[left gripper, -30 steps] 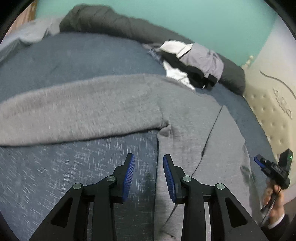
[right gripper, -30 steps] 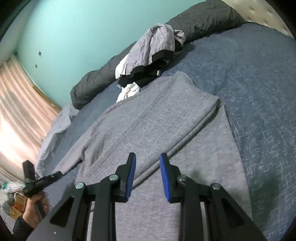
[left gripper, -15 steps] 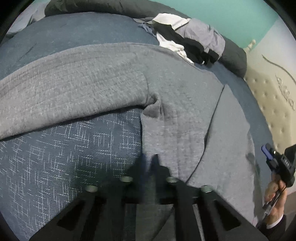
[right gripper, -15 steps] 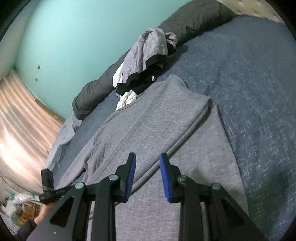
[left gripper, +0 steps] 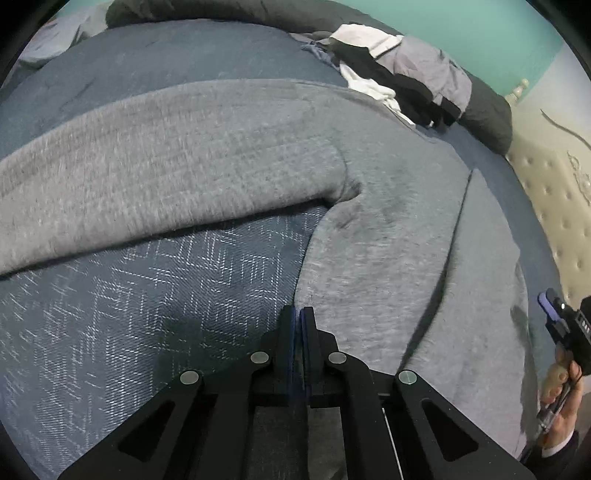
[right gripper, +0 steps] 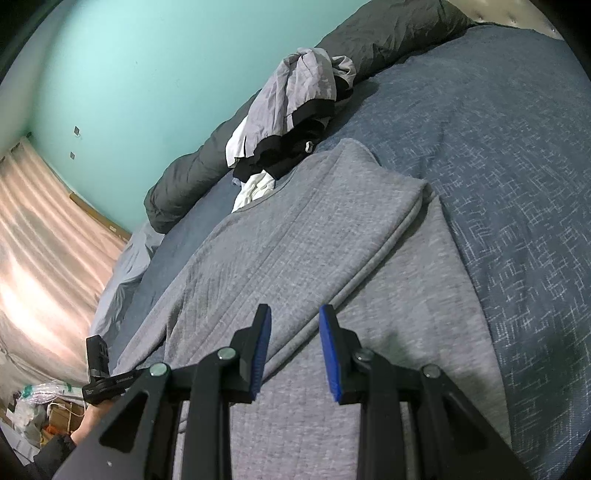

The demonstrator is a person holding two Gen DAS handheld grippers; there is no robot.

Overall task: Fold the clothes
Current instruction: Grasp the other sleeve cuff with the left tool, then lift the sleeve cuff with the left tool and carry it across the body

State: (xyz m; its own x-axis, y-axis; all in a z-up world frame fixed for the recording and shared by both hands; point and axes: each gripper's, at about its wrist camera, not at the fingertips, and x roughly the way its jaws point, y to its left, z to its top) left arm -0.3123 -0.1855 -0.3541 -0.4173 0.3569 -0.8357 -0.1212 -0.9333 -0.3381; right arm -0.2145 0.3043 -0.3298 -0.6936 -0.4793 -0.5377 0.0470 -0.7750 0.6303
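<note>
A grey knitted sweater (left gripper: 388, 258) lies flat on the blue bedspread (left gripper: 147, 314). Its long sleeve (left gripper: 166, 177) stretches out to the left. My left gripper (left gripper: 297, 314) points down at the sweater's side edge below the armpit, with its blue pads pinched together on that edge. In the right wrist view the sweater (right gripper: 295, 240) has one side folded over, and the fold's edge runs diagonally. My right gripper (right gripper: 295, 332) hovers just above that fold edge, blue pads apart and nothing pressed between them. The right gripper (left gripper: 554, 314) also shows at the left view's right rim, in a hand.
A pile of grey, black and white clothes (right gripper: 295, 99) sits beyond the sweater's collar, against a dark rolled duvet (right gripper: 388, 33). A padded headboard (left gripper: 554, 184) borders one side of the bed. Curtains (right gripper: 37, 258) and bags on the floor lie past the other side.
My left gripper came down to the sweater's side edge and went from open to shut there. The right gripper stayed open above the fold and hardly moved.
</note>
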